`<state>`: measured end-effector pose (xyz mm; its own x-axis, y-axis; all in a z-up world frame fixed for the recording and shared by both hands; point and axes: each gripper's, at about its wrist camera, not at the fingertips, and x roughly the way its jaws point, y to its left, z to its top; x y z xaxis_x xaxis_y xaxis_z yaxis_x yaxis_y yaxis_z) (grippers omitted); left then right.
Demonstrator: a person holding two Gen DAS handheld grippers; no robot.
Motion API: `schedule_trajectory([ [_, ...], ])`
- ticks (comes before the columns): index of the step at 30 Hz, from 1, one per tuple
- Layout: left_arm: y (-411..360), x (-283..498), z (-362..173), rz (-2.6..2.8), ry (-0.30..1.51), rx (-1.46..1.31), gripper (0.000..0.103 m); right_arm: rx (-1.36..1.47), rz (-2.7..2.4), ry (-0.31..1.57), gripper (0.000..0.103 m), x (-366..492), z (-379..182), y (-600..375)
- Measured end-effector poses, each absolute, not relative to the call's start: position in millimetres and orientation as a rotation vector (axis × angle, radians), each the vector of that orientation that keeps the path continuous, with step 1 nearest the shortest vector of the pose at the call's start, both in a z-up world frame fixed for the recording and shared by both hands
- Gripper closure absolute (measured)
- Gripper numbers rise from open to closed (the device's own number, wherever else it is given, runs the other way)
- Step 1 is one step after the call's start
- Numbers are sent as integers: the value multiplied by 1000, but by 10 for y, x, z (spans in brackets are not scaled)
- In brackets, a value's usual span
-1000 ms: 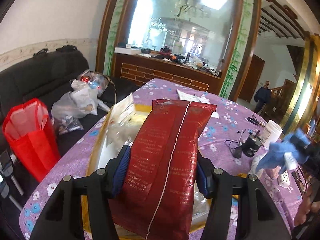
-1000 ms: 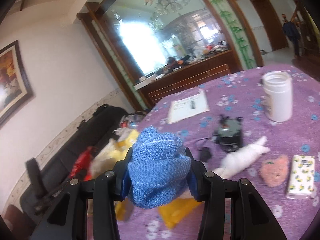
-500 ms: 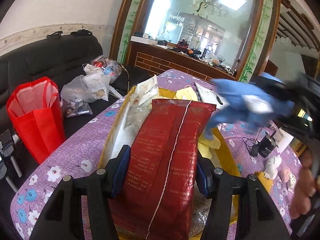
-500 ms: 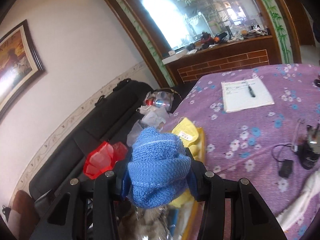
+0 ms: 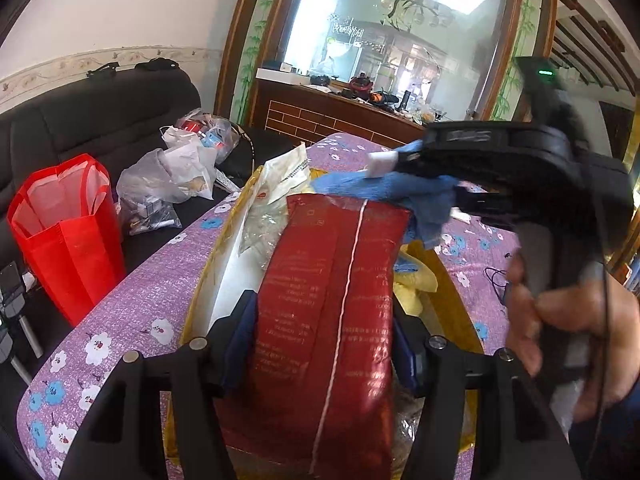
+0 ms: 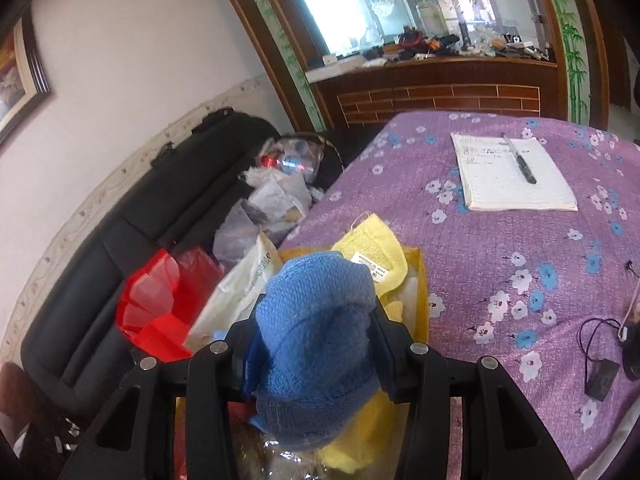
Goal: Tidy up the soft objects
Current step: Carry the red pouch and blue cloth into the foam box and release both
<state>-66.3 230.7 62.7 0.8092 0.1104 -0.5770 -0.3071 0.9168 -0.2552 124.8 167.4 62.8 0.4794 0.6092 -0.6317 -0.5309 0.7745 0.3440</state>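
My left gripper (image 5: 324,332) is shut on a dark red soft packet (image 5: 332,312) and holds it over a yellow open box (image 5: 200,300) on the purple flowered table. My right gripper (image 6: 312,344) is shut on a blue knitted cloth (image 6: 316,340), above the same box (image 6: 418,280). In the left wrist view the right gripper (image 5: 400,164) and the blue cloth (image 5: 396,190) hang just beyond the packet's far end. A yellow cloth (image 6: 376,248) and white plastic bags (image 6: 240,284) lie in the box.
A red bag (image 5: 64,232) stands by the black sofa (image 5: 100,128), with plastic bags (image 5: 176,172) on the seat. A notepad with a pen (image 6: 512,172) lies on the table (image 6: 520,264). A black cable and device (image 6: 604,360) lie at the right edge.
My right gripper has carried the blue cloth left from the table's right side to above the yellow box. My left gripper has lowered slightly toward the box with the red packet.
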Motion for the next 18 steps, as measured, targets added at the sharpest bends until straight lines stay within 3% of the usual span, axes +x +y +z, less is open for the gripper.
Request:
schedule_trajectory([
  [9,2269,-673,634,198,580,-334,39,-24,644,847,52,1358,480,1935],
  [18,2252,-717,670,161,545,-333,29,21,709,777,39,1234,726,1798],
])
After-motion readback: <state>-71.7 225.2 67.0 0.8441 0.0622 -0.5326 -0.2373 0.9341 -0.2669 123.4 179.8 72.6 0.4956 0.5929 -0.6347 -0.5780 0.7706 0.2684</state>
